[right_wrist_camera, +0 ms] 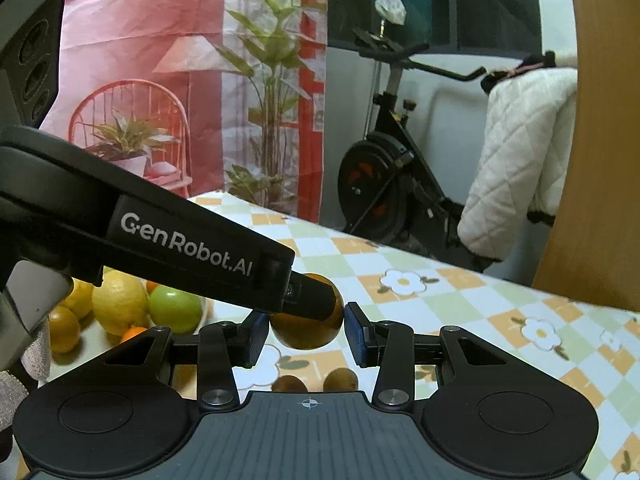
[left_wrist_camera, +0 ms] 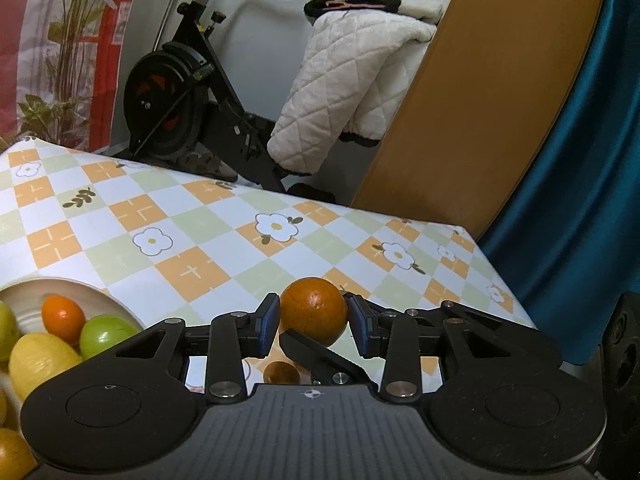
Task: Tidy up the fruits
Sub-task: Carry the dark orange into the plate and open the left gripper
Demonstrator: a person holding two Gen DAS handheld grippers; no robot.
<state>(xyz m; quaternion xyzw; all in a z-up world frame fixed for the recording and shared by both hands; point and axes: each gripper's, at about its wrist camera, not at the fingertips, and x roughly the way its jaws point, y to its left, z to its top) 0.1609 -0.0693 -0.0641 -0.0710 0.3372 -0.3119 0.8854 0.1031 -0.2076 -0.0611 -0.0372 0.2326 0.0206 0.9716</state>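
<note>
Orange (left_wrist_camera: 314, 310) lifted clear of the tabletop (left_wrist_camera: 192, 236), clamped between left gripper (left_wrist_camera: 312, 318) fingers; right gripper (right_wrist_camera: 304, 326) fingers narrow, flanking the same fruit, contact unclear. Next: carry left, lower gently into plate (left_wrist_camera: 100, 292).

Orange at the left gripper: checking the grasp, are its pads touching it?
Touching. The left wrist view shows the left gripper with both blue pads pressed against the orange.
</note>
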